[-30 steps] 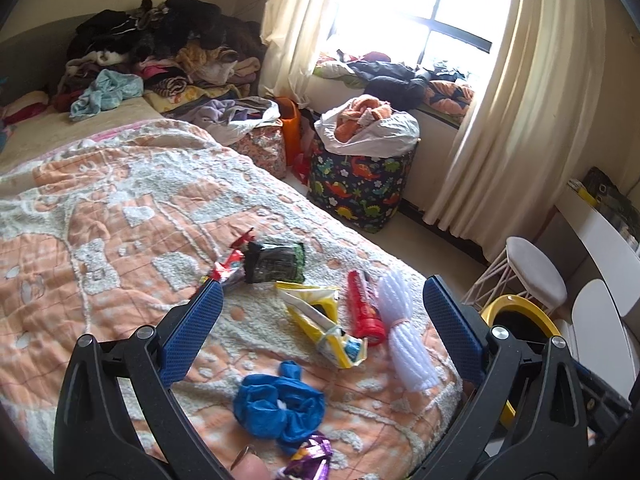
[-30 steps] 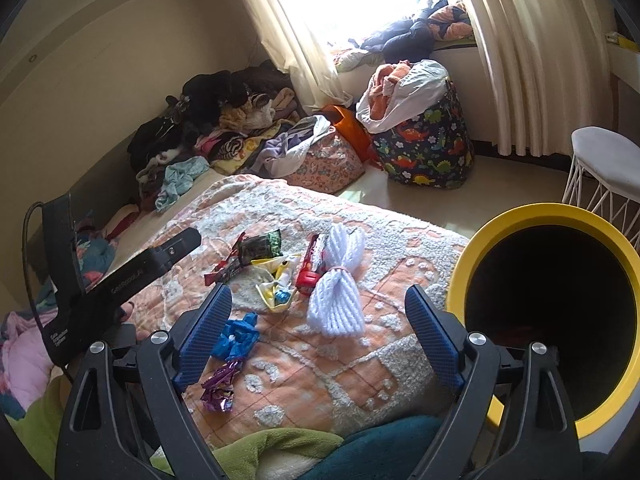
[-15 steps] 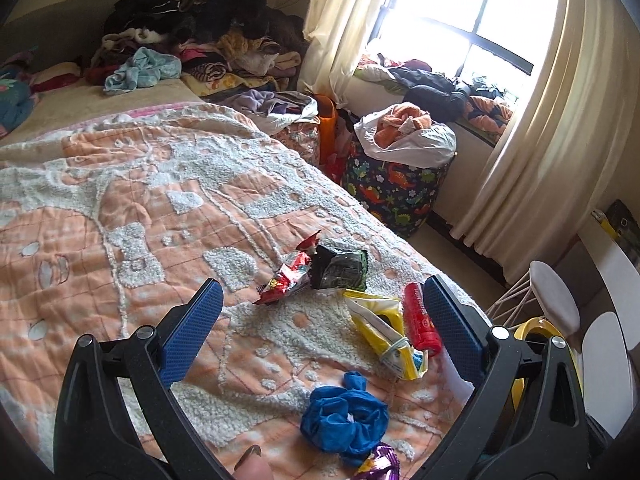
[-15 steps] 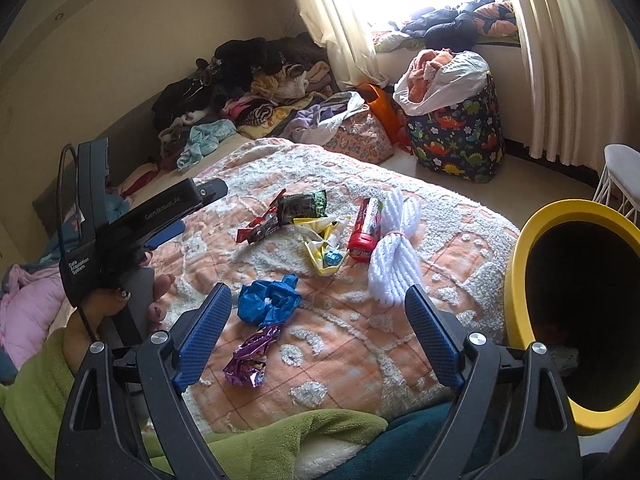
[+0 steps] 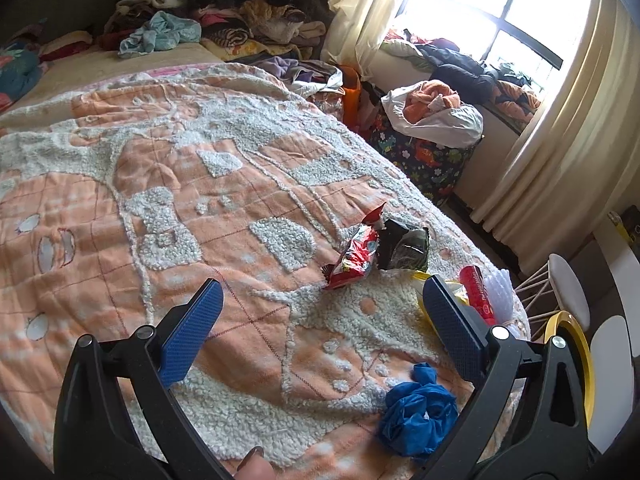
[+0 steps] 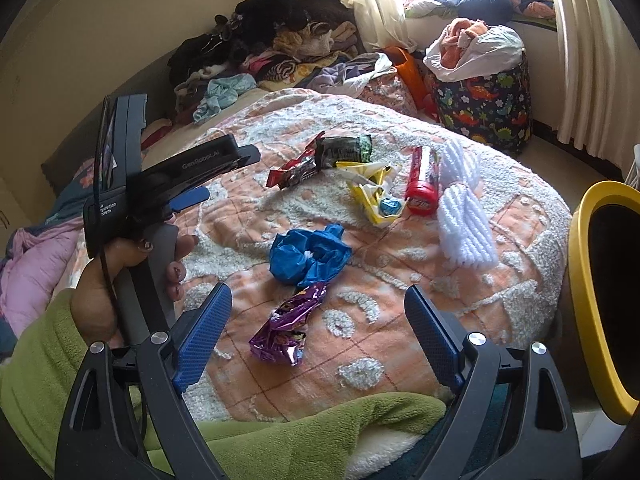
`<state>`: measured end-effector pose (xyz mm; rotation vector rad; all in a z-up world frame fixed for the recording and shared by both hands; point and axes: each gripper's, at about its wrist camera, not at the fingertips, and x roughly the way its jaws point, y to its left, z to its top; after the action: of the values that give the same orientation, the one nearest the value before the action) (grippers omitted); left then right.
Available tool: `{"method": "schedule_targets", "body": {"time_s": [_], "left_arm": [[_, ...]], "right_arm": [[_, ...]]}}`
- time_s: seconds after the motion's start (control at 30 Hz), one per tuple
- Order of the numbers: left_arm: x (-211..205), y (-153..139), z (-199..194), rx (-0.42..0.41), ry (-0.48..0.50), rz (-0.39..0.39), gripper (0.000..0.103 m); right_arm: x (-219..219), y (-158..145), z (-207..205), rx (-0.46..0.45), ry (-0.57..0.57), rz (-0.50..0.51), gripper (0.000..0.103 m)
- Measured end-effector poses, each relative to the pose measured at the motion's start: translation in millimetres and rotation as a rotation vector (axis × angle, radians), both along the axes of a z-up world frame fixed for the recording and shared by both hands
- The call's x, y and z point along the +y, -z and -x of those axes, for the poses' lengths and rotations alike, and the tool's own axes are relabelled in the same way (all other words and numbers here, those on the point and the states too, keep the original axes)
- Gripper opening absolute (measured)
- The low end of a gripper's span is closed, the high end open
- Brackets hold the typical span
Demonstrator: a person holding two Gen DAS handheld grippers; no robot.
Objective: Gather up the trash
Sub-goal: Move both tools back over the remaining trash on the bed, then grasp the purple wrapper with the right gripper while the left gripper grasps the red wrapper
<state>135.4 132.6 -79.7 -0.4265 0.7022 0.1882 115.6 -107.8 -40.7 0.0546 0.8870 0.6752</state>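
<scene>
Trash lies on the bed's orange blanket (image 6: 400, 320): a purple foil wrapper (image 6: 286, 330), a crumpled blue bag (image 6: 308, 254), a yellow packet (image 6: 374, 194), a red tube (image 6: 420, 186), a dark green packet (image 6: 346, 150), a red wrapper (image 6: 292, 172) and a white plastic bundle (image 6: 464, 208). My right gripper (image 6: 318, 340) is open and empty, just above the purple wrapper. My left gripper (image 5: 320, 328) is open and empty over the blanket, left of the blue bag (image 5: 418, 412) and near the red wrapper (image 5: 354, 258). The left gripper also shows in the right wrist view (image 6: 192, 184).
A yellow-rimmed bin (image 6: 592, 280) stands by the bed's right edge. A dinosaur-print laundry basket (image 6: 486, 104) and piled clothes (image 6: 280, 44) sit near the window. A white stool (image 5: 568, 280) stands beside the bin. A green towel (image 6: 304, 436) lies at the near edge.
Both grippers moved left and closer over the bed. The right gripper came down toward the purple wrapper; the left gripper's view shifted so the trash sits to its right.
</scene>
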Motion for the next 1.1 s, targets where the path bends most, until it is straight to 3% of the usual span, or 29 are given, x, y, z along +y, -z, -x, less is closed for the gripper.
{"method": "schedule_targets", "body": {"time_s": [0.1,0.23,0.47,0.57,0.63,0.7,1.03,1.1], "left_arm": [[3,6,-2,0.004,0.013,0.038,0.091],[4,14,-7,0.005,0.047,0.084,0.082],[1,30,-21,0.02,0.086,0.135,0.071],[2,33,-29,0.019,0.087,0.159,0.071],[3,33,-33,0.014,0.086,0.164,0.07],[3,35,-39,0.014,0.085,0.177,0.068],[-6,34,-46,0.023,0.093,0.14,0.027],[-6,33,-44,0.023,0.088,0.133,0.023]], "right_arm": [[12,9,-4,0.023,-0.015,0.027,0.081],[22,24,-14,0.082,-0.023,0.051,0.074],[32,48,-28,0.196,-0.037,0.061,0.056],[36,52,-28,0.206,-0.053,0.061,0.049],[38,52,-27,0.207,-0.071,0.055,0.038],[40,52,-23,0.195,-0.08,0.062,0.036],[28,46,-18,0.175,-0.064,0.024,0.026],[25,44,-17,0.171,-0.064,0.02,0.025]]}}
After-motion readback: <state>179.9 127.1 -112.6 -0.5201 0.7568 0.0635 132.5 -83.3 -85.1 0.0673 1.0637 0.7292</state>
